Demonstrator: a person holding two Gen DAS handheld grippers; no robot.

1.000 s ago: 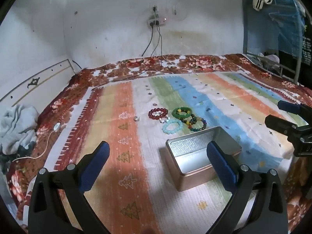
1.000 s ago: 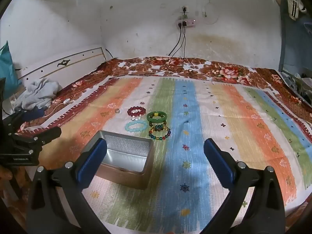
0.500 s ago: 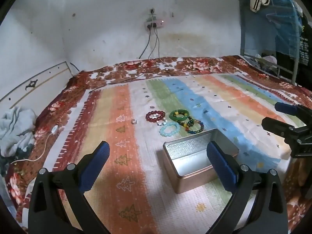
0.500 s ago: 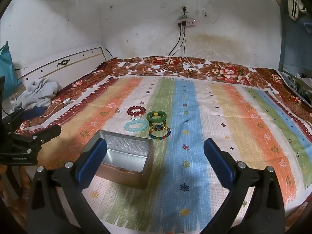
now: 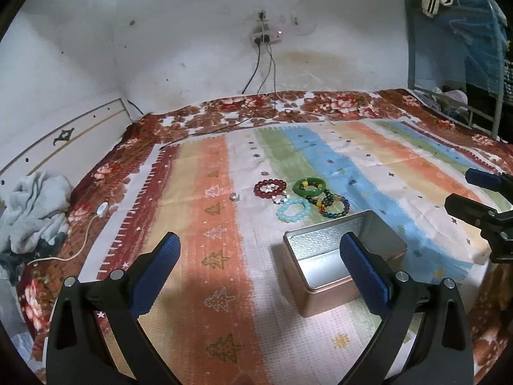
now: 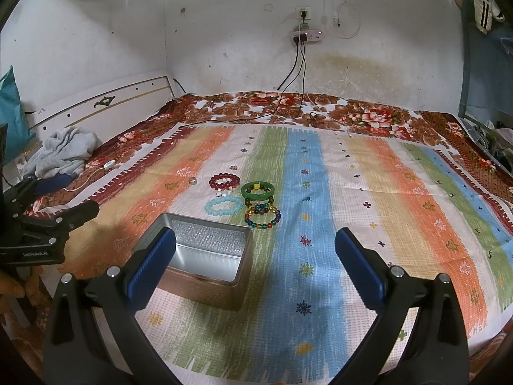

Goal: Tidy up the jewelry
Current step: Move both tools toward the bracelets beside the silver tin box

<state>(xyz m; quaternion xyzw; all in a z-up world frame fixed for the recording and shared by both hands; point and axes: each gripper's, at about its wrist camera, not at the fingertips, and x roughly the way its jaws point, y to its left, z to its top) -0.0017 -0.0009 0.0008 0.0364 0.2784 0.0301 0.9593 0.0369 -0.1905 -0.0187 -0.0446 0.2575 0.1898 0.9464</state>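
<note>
On the striped woven bedspread, going left to right in the right wrist view, a small silver ring is lying alone at ten o'clock of the open, empty rectangular metal tin. Next, a dark red beaded bracelet is sitting just beside a pale aqua beaded bracelet, then a green jade-like bangle is overlapping a multicoloured glass-bead bracelet. The cluster is lying at twelve o'clock of the tin, near it.

The left gripper is hovering spread wide and holding nothing; the right gripper is likewise gaping and empty.

The beaded loops are probably light, floppy and prone to rolling, so pinching across one strand is looking safest. The bangle seems rigid, slick and breakable; gripping across its rim would suit. The ring is tiny and likely hardest to pinch off soft cloth.
</note>
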